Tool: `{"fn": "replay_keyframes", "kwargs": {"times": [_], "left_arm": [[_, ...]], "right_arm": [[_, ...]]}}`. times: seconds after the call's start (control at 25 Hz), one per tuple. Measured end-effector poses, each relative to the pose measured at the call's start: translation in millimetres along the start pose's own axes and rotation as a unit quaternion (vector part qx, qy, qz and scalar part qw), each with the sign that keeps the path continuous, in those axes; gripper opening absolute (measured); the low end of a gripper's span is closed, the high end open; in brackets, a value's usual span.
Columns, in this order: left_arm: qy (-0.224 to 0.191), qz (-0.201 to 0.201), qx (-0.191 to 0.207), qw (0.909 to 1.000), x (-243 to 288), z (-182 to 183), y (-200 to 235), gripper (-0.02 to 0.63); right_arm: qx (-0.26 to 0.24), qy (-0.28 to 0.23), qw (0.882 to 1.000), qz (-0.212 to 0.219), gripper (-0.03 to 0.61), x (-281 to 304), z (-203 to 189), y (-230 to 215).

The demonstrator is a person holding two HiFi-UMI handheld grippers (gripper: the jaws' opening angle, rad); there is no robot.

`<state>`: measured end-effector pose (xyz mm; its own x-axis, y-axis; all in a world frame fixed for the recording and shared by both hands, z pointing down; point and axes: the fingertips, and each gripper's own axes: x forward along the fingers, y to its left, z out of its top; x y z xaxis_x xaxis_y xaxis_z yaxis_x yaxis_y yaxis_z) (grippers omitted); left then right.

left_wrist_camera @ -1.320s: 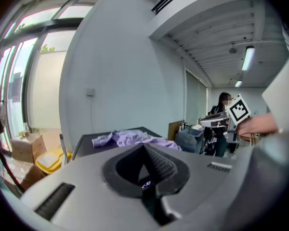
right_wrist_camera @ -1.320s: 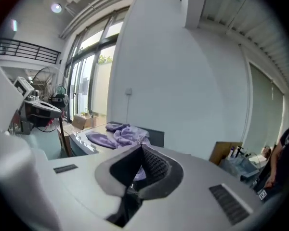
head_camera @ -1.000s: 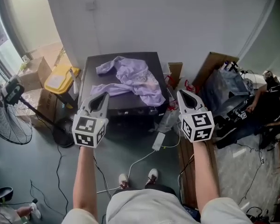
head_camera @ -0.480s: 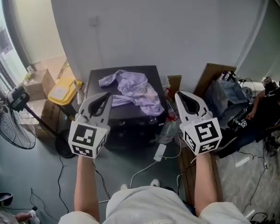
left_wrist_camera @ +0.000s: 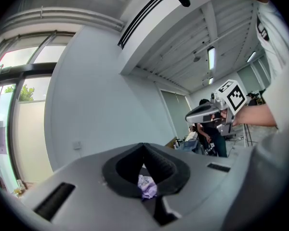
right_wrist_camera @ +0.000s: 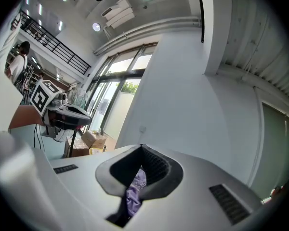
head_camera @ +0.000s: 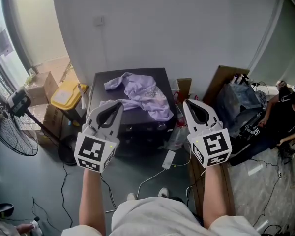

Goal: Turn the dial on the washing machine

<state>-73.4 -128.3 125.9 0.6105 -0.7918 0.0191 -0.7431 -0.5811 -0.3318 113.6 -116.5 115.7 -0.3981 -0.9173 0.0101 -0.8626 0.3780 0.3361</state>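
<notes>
Washing machine, taken to be the dark cabinet against the wall at the centre of the head view, is being left untouched. Its dial is not being made out on the front panel, and no turning is being shown. A purple garment is being carried on its lid. Left gripper and right gripper are being held level in front of the machine, apart from it, each with jaws clenched together on nothing. Only the garment is being glimpsed beyond the tips. The whole task is being judged outstanding: approach, grasp of the dial, rotation.
</notes>
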Motion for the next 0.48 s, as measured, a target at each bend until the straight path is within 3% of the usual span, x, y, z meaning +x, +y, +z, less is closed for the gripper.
{"fn": "replay_keyframes", "kwargs": {"times": [0.48], "left_arm": [[0.009,-0.001,-0.003,1.0,-2.3,-8.5,5.0,0.014]], "right_arm": [[-0.005,0.011,1.0,-0.006,0.014,2.6,-7.1,4.4]]}}
